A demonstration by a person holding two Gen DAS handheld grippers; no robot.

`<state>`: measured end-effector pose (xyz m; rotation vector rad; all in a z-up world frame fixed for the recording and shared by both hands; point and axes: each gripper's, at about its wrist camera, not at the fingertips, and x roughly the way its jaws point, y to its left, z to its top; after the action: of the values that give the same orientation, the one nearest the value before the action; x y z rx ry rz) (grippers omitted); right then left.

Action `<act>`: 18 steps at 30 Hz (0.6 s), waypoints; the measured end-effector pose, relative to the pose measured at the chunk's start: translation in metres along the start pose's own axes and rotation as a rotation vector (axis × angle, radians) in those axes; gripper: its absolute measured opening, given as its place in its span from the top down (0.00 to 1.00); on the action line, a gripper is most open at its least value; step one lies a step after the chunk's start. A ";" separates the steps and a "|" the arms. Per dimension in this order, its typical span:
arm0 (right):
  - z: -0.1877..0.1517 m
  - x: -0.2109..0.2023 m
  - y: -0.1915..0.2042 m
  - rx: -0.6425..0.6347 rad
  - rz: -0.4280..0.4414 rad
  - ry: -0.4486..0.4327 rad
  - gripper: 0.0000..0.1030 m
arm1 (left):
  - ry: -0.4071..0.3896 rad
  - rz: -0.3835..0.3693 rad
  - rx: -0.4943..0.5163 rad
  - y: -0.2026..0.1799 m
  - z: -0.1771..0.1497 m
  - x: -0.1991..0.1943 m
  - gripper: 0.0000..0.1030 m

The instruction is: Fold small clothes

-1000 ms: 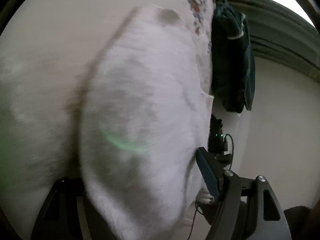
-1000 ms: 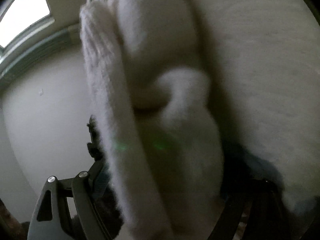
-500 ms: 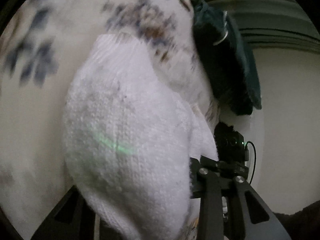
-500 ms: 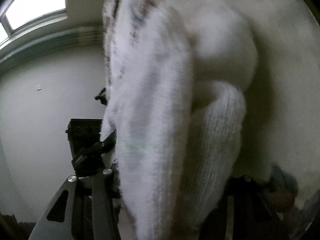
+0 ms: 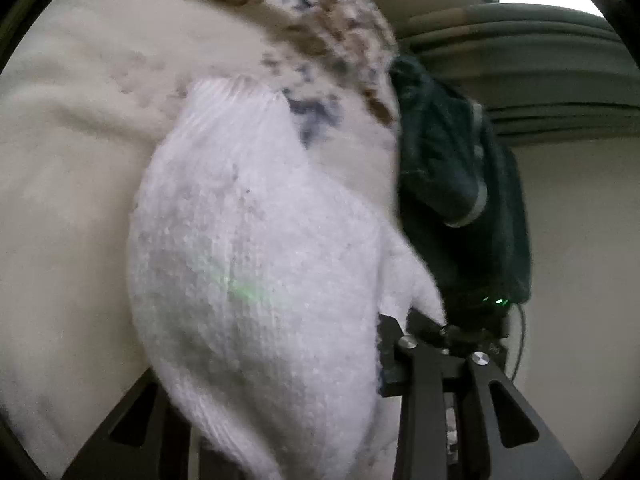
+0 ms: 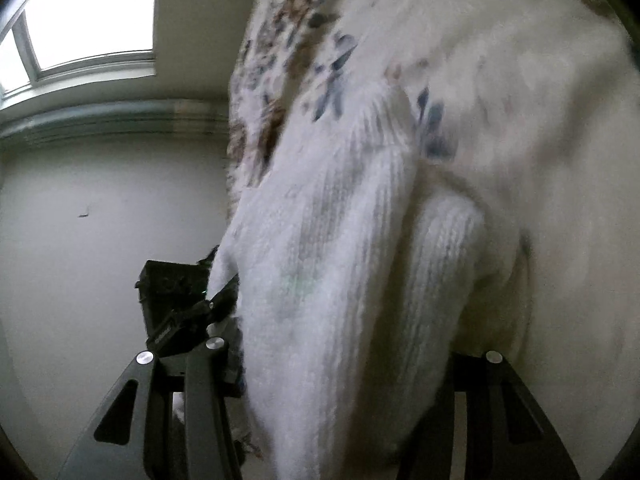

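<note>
Left wrist view: a white knit sock (image 5: 256, 280) fills the gap between the left claw (image 5: 280, 420) arms, draped over and hiding the tips, so whether they pinch it cannot be told; a dark garment (image 5: 460, 184) hangs beyond to the right, against patterned fabric (image 5: 320, 12)

Right wrist view: the sock (image 6: 340, 280) likewise hangs bunched between the right claw (image 6: 332, 420) arms, grip hidden; window (image 6: 88, 12) upper left

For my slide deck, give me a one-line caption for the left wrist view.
White knit garment draped across the left gripper, patterned fabric and dark green clothing behind.
</note>
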<state>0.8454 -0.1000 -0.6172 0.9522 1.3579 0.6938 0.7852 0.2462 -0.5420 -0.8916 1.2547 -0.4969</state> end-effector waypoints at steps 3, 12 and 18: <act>0.025 0.019 -0.015 -0.002 -0.043 0.018 0.50 | 0.028 0.006 -0.020 0.019 0.005 0.016 0.65; 0.008 0.006 -0.008 -0.105 -0.197 0.120 0.31 | 0.099 0.087 -0.030 0.022 -0.012 -0.015 0.47; -0.029 -0.018 0.043 -0.249 -0.633 -0.047 0.06 | -0.035 0.464 0.088 -0.023 -0.051 -0.049 0.34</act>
<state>0.8192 -0.0905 -0.5699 0.3027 1.3895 0.3373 0.7267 0.2544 -0.4968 -0.5075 1.3458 -0.1638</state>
